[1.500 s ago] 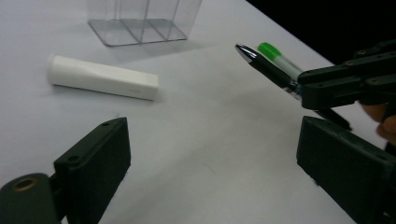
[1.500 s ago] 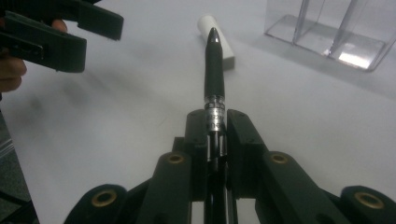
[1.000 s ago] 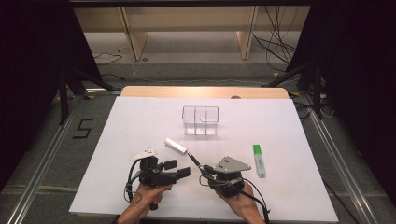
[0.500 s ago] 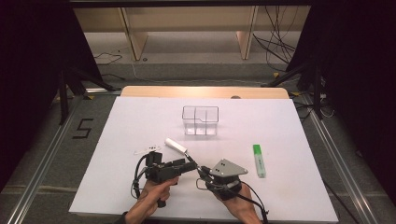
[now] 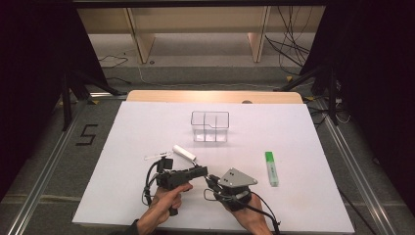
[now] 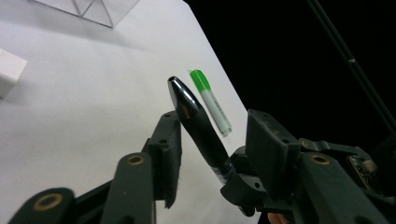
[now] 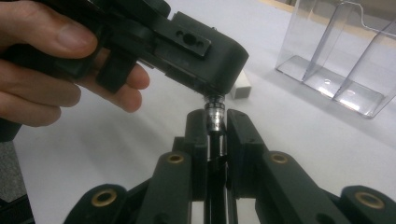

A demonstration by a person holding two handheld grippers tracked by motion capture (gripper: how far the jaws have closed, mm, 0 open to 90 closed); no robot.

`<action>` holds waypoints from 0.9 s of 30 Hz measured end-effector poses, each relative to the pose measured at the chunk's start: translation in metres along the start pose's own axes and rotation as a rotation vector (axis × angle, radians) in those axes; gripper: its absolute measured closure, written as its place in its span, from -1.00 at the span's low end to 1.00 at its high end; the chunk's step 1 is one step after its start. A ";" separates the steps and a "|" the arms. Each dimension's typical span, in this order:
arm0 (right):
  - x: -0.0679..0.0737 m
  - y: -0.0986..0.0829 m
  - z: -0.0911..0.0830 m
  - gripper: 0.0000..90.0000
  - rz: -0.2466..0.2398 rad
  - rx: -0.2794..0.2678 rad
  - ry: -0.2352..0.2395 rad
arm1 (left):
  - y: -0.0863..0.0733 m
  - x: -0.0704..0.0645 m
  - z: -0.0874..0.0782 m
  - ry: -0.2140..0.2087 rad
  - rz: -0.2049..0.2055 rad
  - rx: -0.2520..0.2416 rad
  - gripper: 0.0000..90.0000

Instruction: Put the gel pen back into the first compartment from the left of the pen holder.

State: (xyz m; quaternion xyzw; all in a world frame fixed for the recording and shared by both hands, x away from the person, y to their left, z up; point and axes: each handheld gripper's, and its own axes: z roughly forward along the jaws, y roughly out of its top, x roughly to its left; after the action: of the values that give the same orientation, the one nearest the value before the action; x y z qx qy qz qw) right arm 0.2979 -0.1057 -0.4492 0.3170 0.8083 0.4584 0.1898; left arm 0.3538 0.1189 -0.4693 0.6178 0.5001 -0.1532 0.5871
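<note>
Between my two grippers, low over the white surface (image 5: 122, 147): slim black glossy pen (image 6: 196, 123), clenched in the right gripper (image 7: 215, 128), long axis pointing up between the left gripper's (image 6: 210, 140) released fingers (image 6: 168, 149), flanking its tip end untouched.

The pen (image 6: 196, 123) has a glossy black barrel and a shiny metal ring. Both hand-held grippers, left (image 6: 210, 154) and right (image 7: 217, 128), are matt black plastic with brass-coloured rivets. Beyond the pen, the divided organizer (image 7: 336, 51) is clear, glossy plastic on the matt white tabletop (image 5: 303, 137).
</note>
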 end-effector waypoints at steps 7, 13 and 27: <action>0.001 0.000 0.000 0.78 -0.003 -0.004 0.003 | -0.001 0.002 0.000 -0.013 -0.024 -0.005 0.45; 0.000 -0.001 0.001 0.78 0.000 -0.003 0.007 | -0.001 0.005 0.001 -0.034 -0.046 -0.001 0.63; -0.005 0.000 -0.004 0.51 0.009 -0.007 0.026 | 0.004 -0.002 -0.005 -0.024 0.004 -0.024 0.77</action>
State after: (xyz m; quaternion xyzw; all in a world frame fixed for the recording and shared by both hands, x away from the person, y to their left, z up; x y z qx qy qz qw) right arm 0.2992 -0.1122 -0.4473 0.3142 0.8077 0.4659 0.1783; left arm 0.3539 0.1234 -0.4636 0.6098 0.4936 -0.1536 0.6008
